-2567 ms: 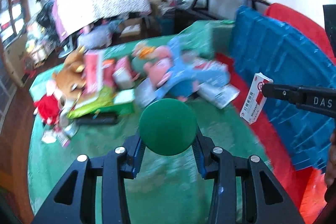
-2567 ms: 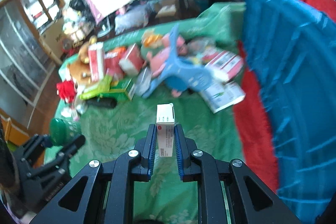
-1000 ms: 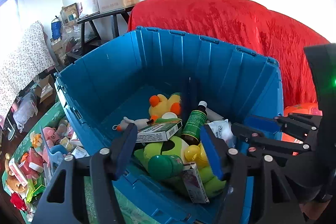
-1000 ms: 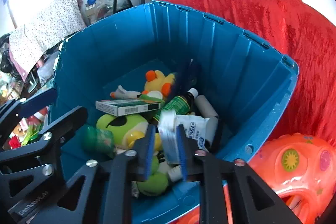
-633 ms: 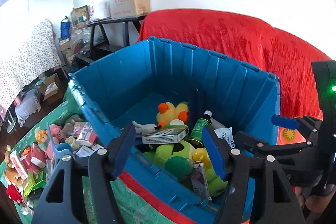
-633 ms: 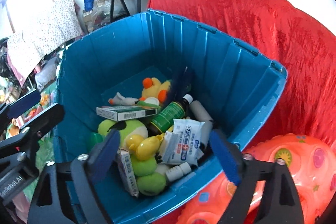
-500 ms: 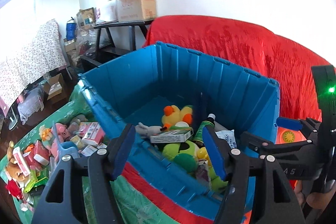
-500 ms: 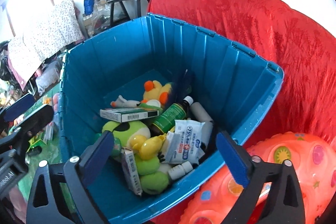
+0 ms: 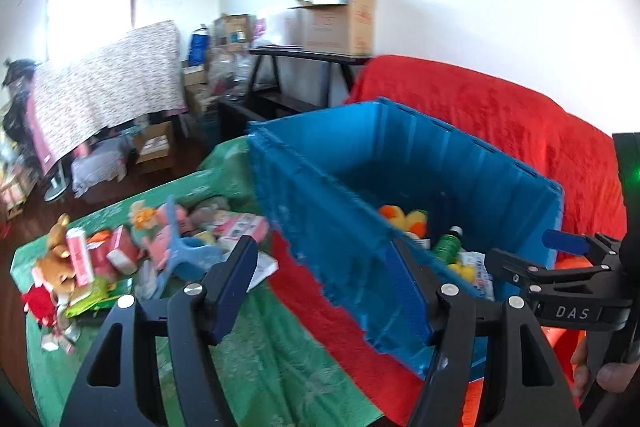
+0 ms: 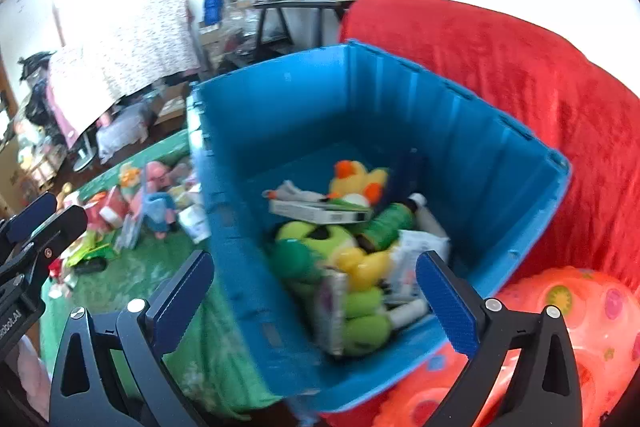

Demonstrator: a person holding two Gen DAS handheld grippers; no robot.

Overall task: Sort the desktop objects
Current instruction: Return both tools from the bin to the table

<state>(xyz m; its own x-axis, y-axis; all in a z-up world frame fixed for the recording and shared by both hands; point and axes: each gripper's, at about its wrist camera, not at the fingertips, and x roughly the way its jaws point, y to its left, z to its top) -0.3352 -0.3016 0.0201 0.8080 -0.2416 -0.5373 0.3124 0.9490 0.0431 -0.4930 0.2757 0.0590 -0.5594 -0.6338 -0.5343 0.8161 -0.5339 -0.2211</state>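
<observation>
With both sets of fingers spread wide and nothing between them, left gripper (image 9: pixel 324 279) and right gripper (image 10: pixel 316 291) released, empty. Just ahead of the left gripper, slightly to its right: near wall of the blue bin (image 9: pixel 340 227), seen from outside and set on a red cloth (image 9: pixel 340 331) over the green worktop (image 9: pixel 280 367). Beyond that wall, inside the bin: a yellow duck toy (image 9: pixel 404 217) and a green bottle (image 9: pixel 448 247), only partly visible over the rim. Ahead and left of the left gripper, well apart from it: unsorted clutter on the worktop, with a brown plush bear (image 9: pixel 54 259), a pink plush (image 9: pixel 164 235), a blue plastic piece (image 9: pixel 188 259) and small red-and-white boxes (image 9: pixel 120 255). To the far right of the left gripper: the right gripper's black frame (image 9: pixel 572 291), over the bin's near corner.

Directly ahead of the right gripper and below it: the open bin (image 10: pixel 500 155), holding the sorted things piled together: duck toy (image 10: pixel 356 179), flat box (image 10: pixel 316 213), green bottle (image 10: pixel 384 223), green plush (image 10: pixel 320 239), green round object (image 10: pixel 296 259), white packet (image 10: pixel 420 247); detail blurred. Right of the right gripper, just beside the bin: an orange patterned ball (image 10: pixel 560 315). Beyond the bin: red-draped sofa (image 10: pixel 520 67). Far left of the right gripper: the left gripper's finger (image 10: pixel 32 211) above the worktop clutter.
</observation>
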